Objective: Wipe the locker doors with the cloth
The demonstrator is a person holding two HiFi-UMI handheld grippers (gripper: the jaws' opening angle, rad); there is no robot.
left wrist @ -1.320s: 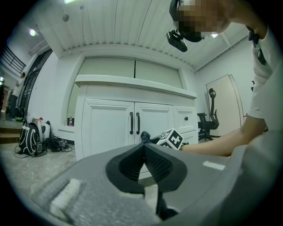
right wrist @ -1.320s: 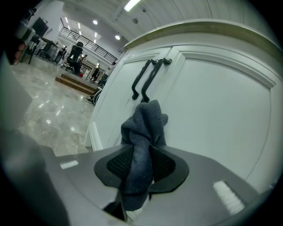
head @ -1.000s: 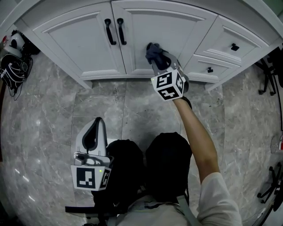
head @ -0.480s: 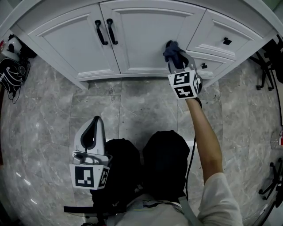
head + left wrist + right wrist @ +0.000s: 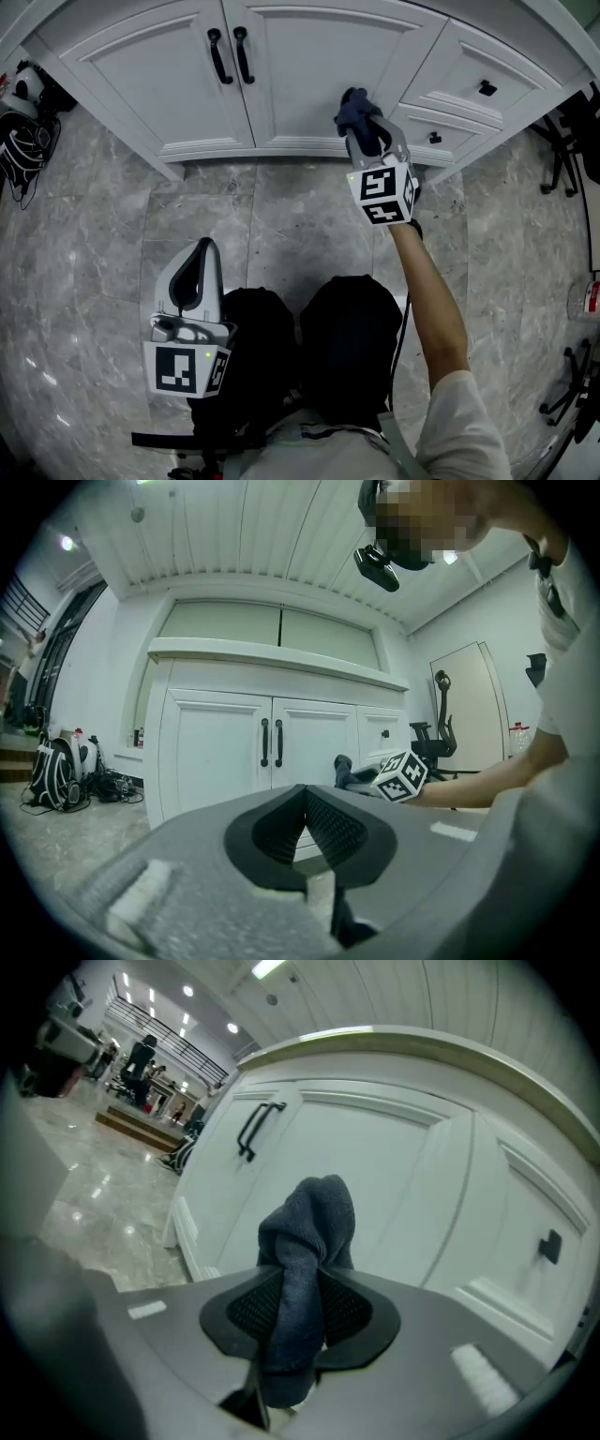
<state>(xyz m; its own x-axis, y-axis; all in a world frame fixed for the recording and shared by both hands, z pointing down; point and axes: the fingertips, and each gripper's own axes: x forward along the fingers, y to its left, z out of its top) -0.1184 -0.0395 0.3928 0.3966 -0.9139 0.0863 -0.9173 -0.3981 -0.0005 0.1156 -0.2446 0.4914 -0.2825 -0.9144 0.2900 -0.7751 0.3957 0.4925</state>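
The cloth (image 5: 352, 108) has slid sideways over the last second: it sat near the middle of the right-hand door (image 5: 309, 56), went out toward that door's right edge next to the drawers (image 5: 469, 80), and has now come back a little toward the handles (image 5: 230, 56). It is still low on the panel, just above the bottom rail. That reads as a back-and-forth wiping stroke, so the task looks to be under way on the lower right part of this door. Judging from these views, the upper panel and the whole left-hand door (image 5: 150, 75) still need covering. The right claw (image 5: 300, 1312) is pinching the cloth. Its two dark pads are held partly apart by the thick fold of fabric squeezed between them, and a bunched dark-blue wad sticks out past the tips toward the door. In the head view that wad looks pressed against the white panel, but the actual contact spot is hidden behind the fabric, so I cannot be sure how firmly it bears on it. The grip has not loosened or tightened during the stroke. The left claw (image 5: 202, 267) hangs low over the marble floor (image 5: 94, 234), well away from the doors, with its pads pressed together, holding nothing and taking no part in the wiping
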